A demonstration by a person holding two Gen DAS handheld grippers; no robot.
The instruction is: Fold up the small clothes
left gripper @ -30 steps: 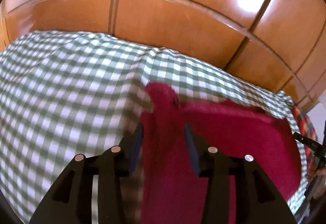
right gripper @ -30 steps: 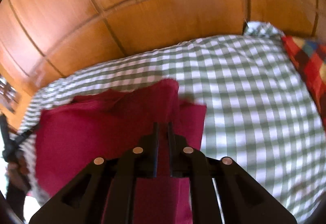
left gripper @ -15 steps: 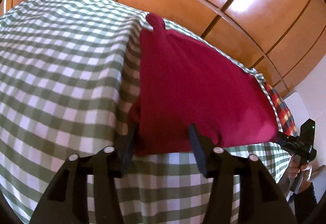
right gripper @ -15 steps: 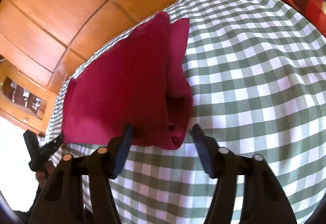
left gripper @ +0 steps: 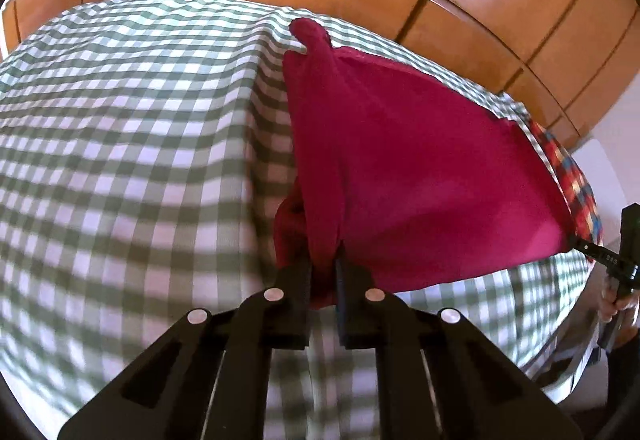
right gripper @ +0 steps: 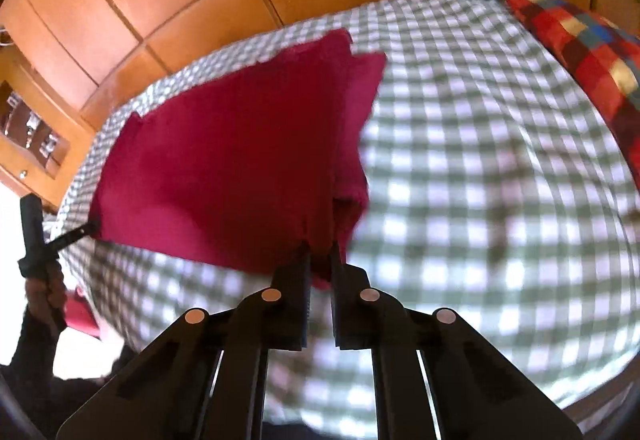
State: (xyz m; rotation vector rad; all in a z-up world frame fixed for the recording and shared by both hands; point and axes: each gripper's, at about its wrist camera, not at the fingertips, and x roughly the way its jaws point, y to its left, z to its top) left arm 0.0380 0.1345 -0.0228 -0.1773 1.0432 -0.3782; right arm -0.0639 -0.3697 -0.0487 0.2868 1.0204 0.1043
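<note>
I had the left hand-held gripper [left gripper: 323, 264] and right hand-held gripper [right gripper: 320, 260] each pinching a near corner of the red garment [left gripper: 420, 168] on the bed [left gripper: 120, 144].

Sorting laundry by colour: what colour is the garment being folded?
Crimson red garment, clearest in the right wrist view.

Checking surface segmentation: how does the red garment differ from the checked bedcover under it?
The red garment is plain, deep red; the checked bedcover is green-and-white gingham. The garment is small and folded; the bedcover spreads across the whole bed. The left gripper and right gripper pinch the garment's near corners; the bedcover is ungripped. Both are cloth.
</note>
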